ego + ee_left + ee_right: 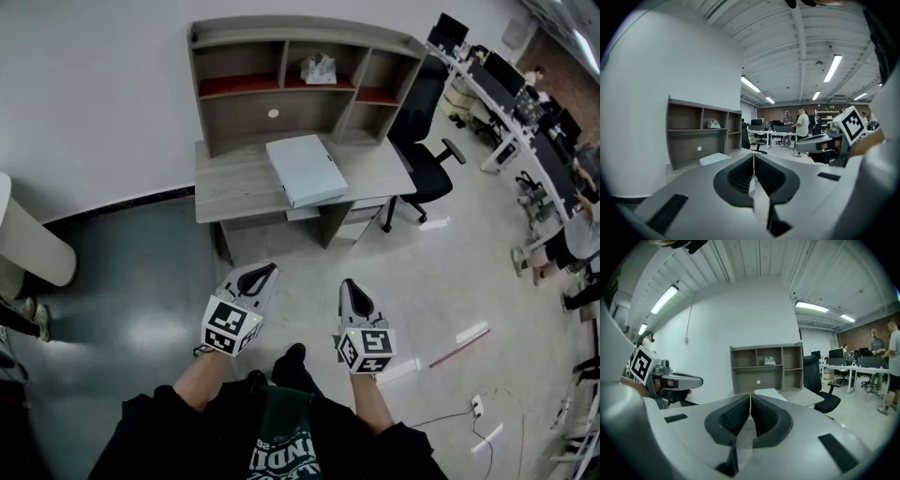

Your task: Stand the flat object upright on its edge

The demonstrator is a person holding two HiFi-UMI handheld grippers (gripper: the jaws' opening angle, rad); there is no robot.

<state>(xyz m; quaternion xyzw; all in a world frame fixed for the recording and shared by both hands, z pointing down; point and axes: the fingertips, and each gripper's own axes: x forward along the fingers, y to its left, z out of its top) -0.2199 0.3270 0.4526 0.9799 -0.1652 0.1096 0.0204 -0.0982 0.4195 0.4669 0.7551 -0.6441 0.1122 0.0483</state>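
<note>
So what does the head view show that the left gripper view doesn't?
Head view only: the box's whole top, lying flat on the desk, plus the floor and a power strip. Left gripper view only: ceiling lights and the left gripper's jaws close up, shut and empty. Both: desk, box, shelf unit, chair and right gripper.

A white wall (94,94) stands behind a grey wooden desk (234,186), whose back edge carries a hutch (239,117) of open shelves. A black office chair (424,159) stands at the desk's right end. The floor (122,300) is glossy grey-green on the left and paler on the right. A row of desks (487,94) with monitors runs along the far right. Tube lights (833,68) line the ribbed ceiling (787,37), and a brick wall (562,70) closes the far end.
</note>
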